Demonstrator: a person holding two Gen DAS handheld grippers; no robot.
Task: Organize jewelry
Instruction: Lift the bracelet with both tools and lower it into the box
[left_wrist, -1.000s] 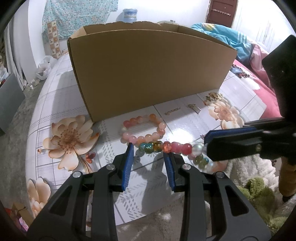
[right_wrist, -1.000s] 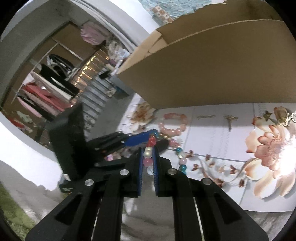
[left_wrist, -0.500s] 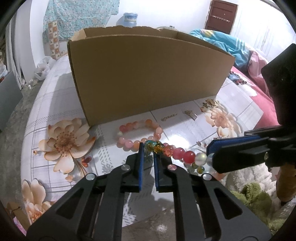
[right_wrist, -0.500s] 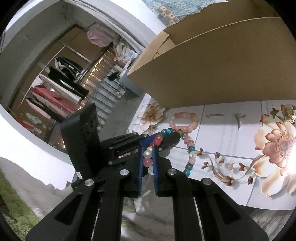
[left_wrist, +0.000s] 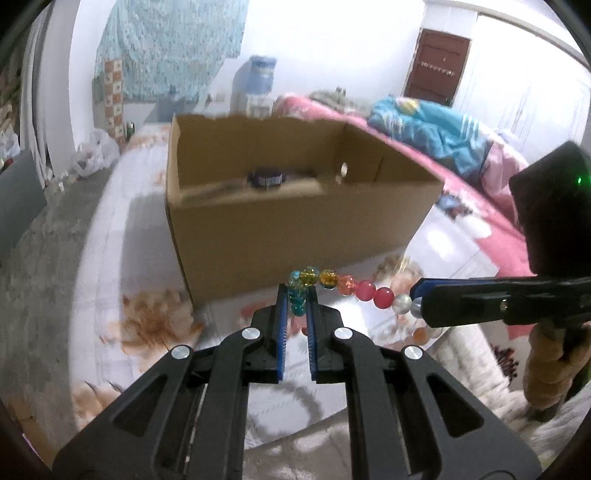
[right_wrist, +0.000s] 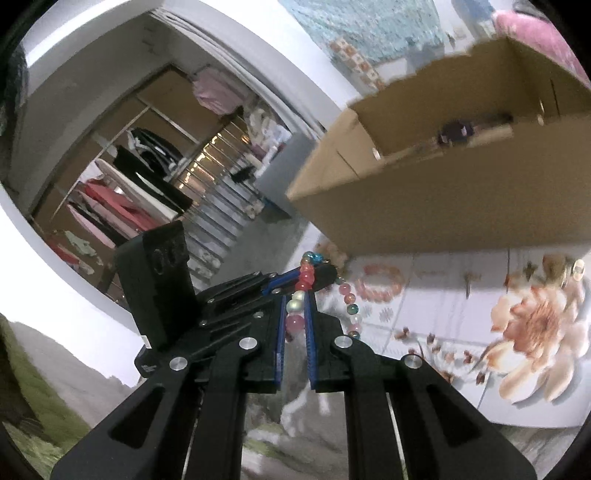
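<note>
A bracelet of many-coloured glass beads hangs stretched in the air between both grippers, above the floral table. My left gripper is shut on its teal beads. My right gripper is shut on its pale and pink beads, and shows in the left wrist view as a black arm coming in from the right. The rest of the strand dangles below in the right wrist view. A pink bead bracelet lies on the table in front of the open cardboard box.
A dark object sits inside the box. Small gold jewelry pieces and a gold cluster lie on the flowered tablecloth. A bed with pink and blue bedding lies beyond, a clothes rack stands at the left.
My left gripper closed on the teal beads of the multicoloured bracelet. Both grippers then rose, lifting the bracelet off the table, so the box's inside now shows.
</note>
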